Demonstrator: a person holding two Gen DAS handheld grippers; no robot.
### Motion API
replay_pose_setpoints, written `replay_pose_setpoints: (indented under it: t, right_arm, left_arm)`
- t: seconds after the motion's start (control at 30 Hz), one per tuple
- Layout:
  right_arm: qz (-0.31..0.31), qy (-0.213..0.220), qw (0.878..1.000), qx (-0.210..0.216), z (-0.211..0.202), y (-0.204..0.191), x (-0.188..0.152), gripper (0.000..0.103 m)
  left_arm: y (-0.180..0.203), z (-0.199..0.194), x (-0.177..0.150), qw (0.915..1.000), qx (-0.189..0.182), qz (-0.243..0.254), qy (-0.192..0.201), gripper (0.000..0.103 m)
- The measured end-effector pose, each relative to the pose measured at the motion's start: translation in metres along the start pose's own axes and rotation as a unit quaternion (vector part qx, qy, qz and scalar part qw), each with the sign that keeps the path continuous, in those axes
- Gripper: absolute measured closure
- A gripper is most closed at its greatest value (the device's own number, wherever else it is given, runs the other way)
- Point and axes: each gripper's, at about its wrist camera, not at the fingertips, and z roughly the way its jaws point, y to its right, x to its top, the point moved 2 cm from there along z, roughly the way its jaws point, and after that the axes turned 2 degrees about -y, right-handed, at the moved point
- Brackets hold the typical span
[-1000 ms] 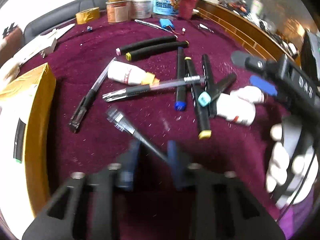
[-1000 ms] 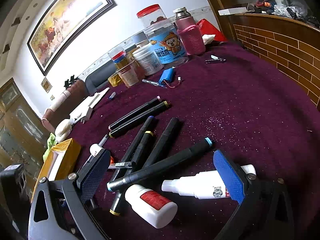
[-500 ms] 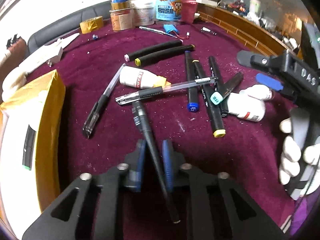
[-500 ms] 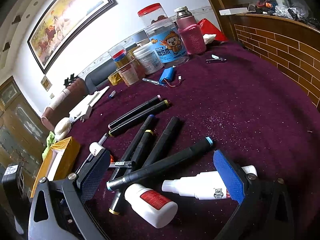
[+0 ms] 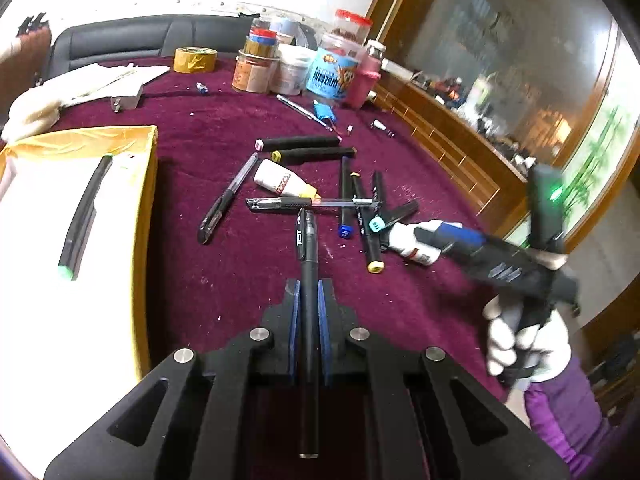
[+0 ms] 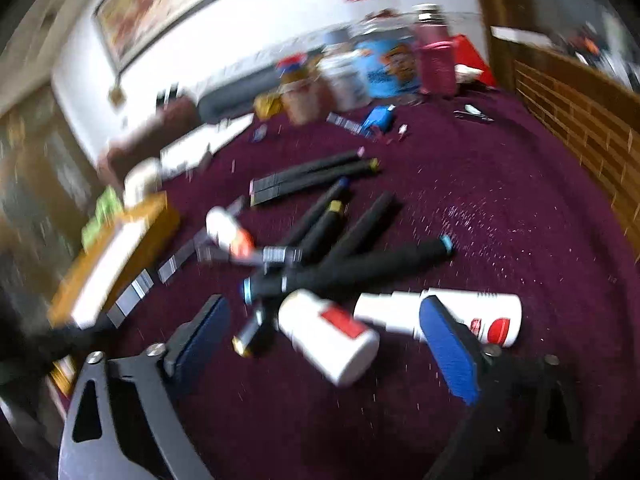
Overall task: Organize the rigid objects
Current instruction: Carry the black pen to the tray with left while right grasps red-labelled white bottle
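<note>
A black pen (image 5: 307, 280) is pinched between the blue pads of the left gripper (image 5: 307, 300), gripped along the middle of its barrel with the capped end pointing forward over the maroon cloth (image 5: 240, 272); it appears to be lifted clear of the surface, though this is judged rather than seen. The pen is judged light, stiff and smooth, so a grip near mid-barrel is favoured to keep it from pivoting or sliding through the pads; a yellow-edged box (image 5: 144, 240) lies to the left, with a green-tipped marker (image 5: 82, 216) already inside it, and is taken to be the likely destination. The right gripper (image 6: 324, 344) is held with its fingers spread wide and nothing between them, above a white bottle (image 6: 328, 336) and the scattered markers (image 6: 348, 268); that view is blurred.
</note>
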Motion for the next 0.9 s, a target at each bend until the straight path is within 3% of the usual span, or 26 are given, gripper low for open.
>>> replay_pose_setpoints:
  t: [0.03,0.1,0.23,0.5,0.63,0.77,0.9]
  right_arm:
    - [-0.02,-0.012,1.0,-0.014,0.004,-0.006,-0.003,0.031]
    - [-0.042,-0.03,0.998,-0.029,0.012,-0.014,-0.004,0.045]
    - [-0.071,-0.044,0.995,-0.061,0.02,-0.022,-0.005,0.057]
    - [-0.125,-0.082,0.984,-0.097,0.031,-0.034,-0.013,0.06]
    - [-0.108,-0.067,0.988,-0.088,0.028,-0.034,-0.007,0.06]
    - [-0.096,-0.082,0.989,-0.082,0.024,-0.037,-0.007,0.061]
    - [-0.086,-0.064,0.992,-0.06,-0.002,-0.048,0.001,0.061]
  left_arm:
    - [-0.002,-0.004,-0.001,1.0,-0.006,-0.005,0.003,0.097]
    - [-0.008,-0.012,-0.003,0.9996,-0.019,-0.018,0.009,0.097]
    - [-0.022,-0.03,-0.007,0.9986,-0.028,-0.039,0.022,0.097]
    - [-0.085,-0.072,-0.016,0.9946,-0.007,-0.094,0.045,0.097]
    - [-0.115,-0.088,-0.025,0.9901,0.004,-0.127,0.061,0.097]
    - [-0.135,-0.099,-0.029,0.9877,0.014,-0.141,0.066,0.096]
    - [-0.158,-0.104,-0.021,0.9868,0.033,-0.148,0.057,0.096]
